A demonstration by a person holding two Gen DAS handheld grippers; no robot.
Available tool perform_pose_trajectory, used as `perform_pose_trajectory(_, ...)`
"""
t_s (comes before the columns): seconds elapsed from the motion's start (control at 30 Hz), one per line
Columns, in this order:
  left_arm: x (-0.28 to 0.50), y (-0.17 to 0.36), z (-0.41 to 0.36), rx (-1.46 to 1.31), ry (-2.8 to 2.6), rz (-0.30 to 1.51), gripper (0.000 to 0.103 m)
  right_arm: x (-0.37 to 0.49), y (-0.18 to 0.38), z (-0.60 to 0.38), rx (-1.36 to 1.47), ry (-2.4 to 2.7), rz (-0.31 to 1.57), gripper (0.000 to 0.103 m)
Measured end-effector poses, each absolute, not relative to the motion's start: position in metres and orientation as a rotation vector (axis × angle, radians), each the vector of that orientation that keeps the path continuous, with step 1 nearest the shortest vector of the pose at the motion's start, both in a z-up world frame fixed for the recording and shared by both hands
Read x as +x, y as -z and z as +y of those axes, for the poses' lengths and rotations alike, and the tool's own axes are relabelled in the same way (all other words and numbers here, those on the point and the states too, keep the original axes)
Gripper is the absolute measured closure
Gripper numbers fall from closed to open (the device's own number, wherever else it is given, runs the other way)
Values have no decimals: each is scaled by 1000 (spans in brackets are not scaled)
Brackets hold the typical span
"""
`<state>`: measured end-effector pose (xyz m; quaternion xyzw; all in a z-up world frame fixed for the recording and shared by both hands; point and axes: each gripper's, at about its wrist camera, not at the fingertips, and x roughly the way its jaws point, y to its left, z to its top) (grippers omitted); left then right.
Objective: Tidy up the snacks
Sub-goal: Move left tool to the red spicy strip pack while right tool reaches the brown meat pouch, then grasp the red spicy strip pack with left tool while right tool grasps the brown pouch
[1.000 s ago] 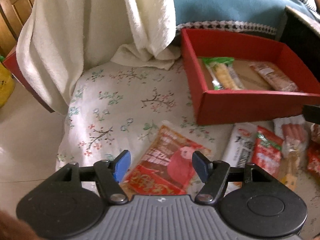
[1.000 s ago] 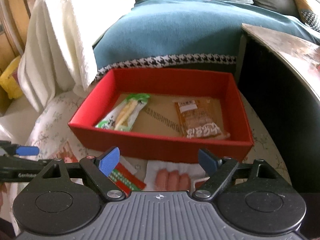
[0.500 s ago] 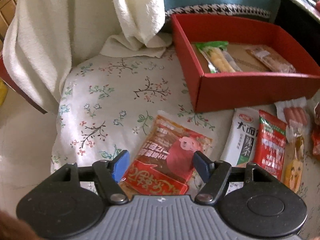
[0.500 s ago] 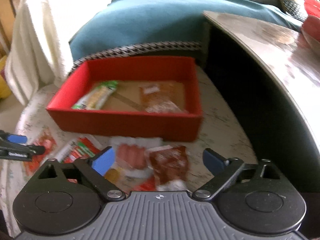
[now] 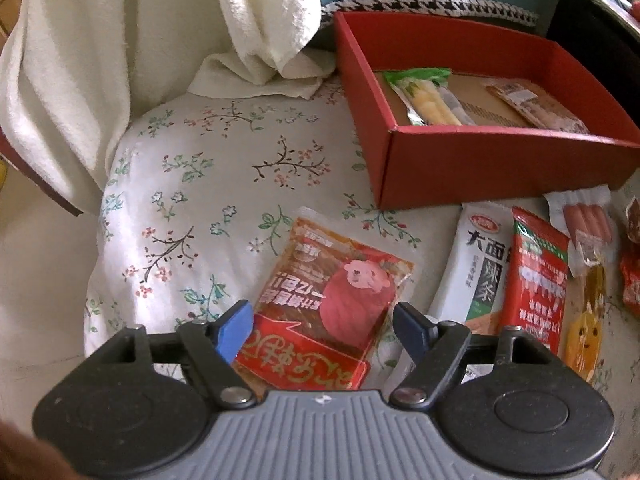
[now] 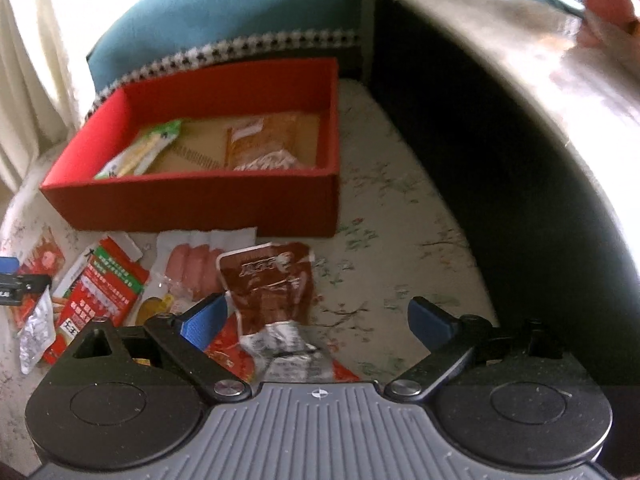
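The orange-red snack packet (image 5: 328,300) lies on the floral cushion (image 5: 208,184) between the spread jaws of my left gripper (image 5: 323,326), the red box (image 5: 472,168) at two o'clock. My right gripper (image 6: 318,322) gapes over a brown pouch (image 6: 272,292). I judge the pickup is next: lower, close, carry boxward.

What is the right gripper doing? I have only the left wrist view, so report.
Observer: The right gripper is open and holds nothing. A brown snack packet lies just ahead, nearer its left finger.
Operator: Tell me what lies right of the red box.
Observer: Floral cushion, then a dark cabinet side.
Operator: Say whether that packet touches the sausages.
Observer: It appears to overlap the sausage pack's right edge.
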<state>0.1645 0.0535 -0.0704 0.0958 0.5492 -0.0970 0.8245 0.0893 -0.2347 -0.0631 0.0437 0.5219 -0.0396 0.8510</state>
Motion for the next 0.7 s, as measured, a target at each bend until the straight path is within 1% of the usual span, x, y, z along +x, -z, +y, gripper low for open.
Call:
perform_pose_trajectory(0.17,163,74,52,242,226,1171,28,101,84,-223,43,69,1165,5)
perform_pose_trajectory(0.27,164,73,53,253,245,1176,27,101,91,-223,49,61,1186,13)
perform_pose_trajectory(0.3,164,72,54,252,251,1178,27,100,90,-225,64,55,1183,21)
perform_pose_trajectory(0.33,165,72,55,250,257,1181,27,100,88,-226,75,53,1176,25)
perform_pose_trajectory(0.4,166,73,55,258,264,1184,27,98,85,-227,103,45,1171,45)
perform_pose_trajectory(0.5,165,74,57,262,265,1186,27,96,84,-228,124,30,1177,48)
perform_pose_trajectory(0.7,162,76,57,271,282,1179,25,97,81,-227,128,29,1174,48)
